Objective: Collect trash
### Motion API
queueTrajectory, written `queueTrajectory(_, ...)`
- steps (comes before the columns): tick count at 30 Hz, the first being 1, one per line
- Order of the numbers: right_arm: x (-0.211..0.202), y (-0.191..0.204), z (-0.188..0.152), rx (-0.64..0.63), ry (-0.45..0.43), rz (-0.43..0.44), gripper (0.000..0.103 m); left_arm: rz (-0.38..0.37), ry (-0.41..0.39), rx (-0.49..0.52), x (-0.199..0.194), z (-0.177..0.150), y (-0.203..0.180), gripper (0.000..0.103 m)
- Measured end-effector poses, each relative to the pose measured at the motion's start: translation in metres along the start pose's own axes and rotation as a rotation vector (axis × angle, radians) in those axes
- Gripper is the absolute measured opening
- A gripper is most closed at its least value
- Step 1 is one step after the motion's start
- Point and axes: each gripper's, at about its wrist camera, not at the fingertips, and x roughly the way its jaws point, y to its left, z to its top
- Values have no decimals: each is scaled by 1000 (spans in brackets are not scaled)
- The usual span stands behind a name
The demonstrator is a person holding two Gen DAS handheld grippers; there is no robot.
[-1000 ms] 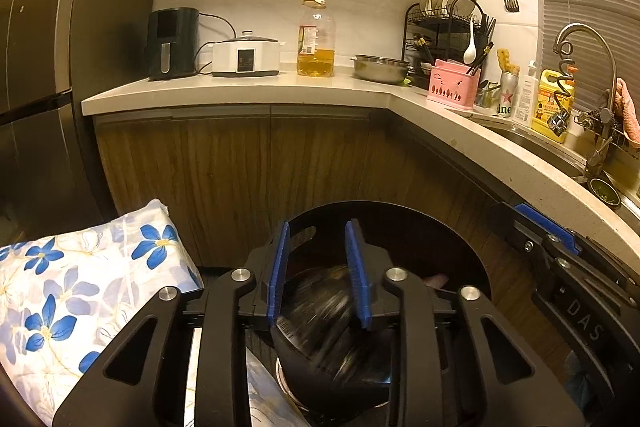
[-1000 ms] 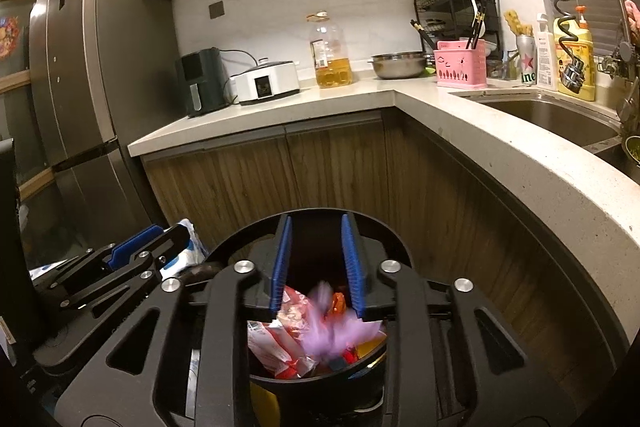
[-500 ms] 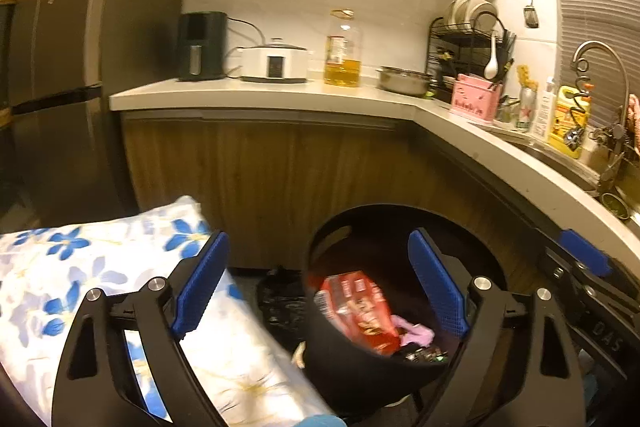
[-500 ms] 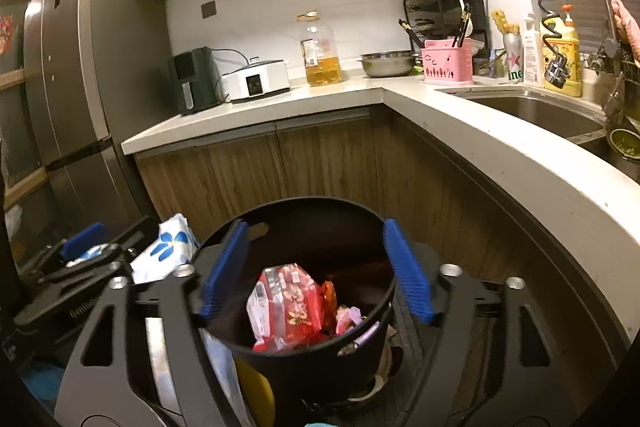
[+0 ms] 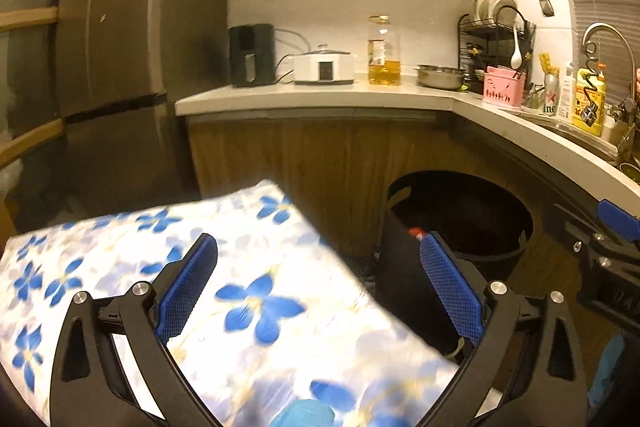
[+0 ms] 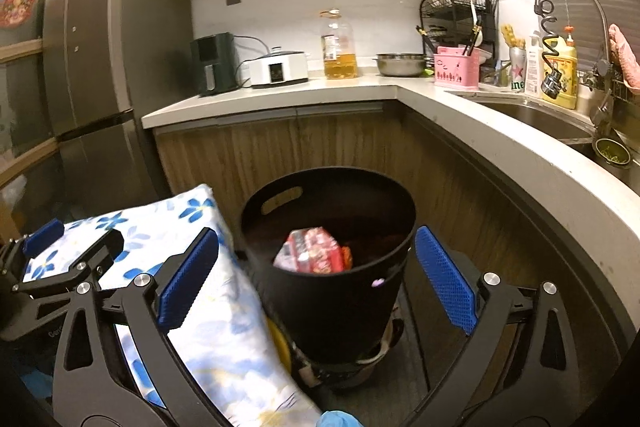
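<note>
A black round trash bin (image 6: 332,291) stands on the floor against the wooden cabinets. Inside it lie a red and white snack wrapper (image 6: 310,255) and other small trash. My right gripper (image 6: 316,283) is open and empty, its blue pads either side of the bin and nearer the camera. My left gripper (image 5: 320,291) is open and empty above a surface under a white cloth with blue flowers (image 5: 200,287). The bin (image 5: 460,227) sits to its right, with a red scrap showing at its rim. The right gripper also shows at the left wrist view's right edge (image 5: 612,247).
A white cloth with blue flowers (image 6: 192,291) covers a surface left of the bin. A curved stone counter (image 6: 500,143) runs above, with a sink, faucet, dish rack, oil bottle and cooker. A tall fridge (image 6: 96,67) stands at left. A pink scrap (image 6: 377,282) clings to the bin's outer wall.
Both grippers went from shut over the bin to wide open, and trash dropped into the bin. Both have pulled back; the left has swung left over the flowered cloth.
</note>
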Motion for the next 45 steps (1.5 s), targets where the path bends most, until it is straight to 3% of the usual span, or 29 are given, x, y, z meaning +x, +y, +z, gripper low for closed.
queueTrajectory(9,-55,36,-21,-39,19,-30,98,29,12,-38,-58,-30,39,97)
queueTrajectory(24,-127,77,-51,-69,-12,-45,98,32,-12,-59,-130,-62,67,97)
queueTrajectory(45,-162,103,-62,-105,-44,-55,98,27,-35,-93,-163,-71,86,97)
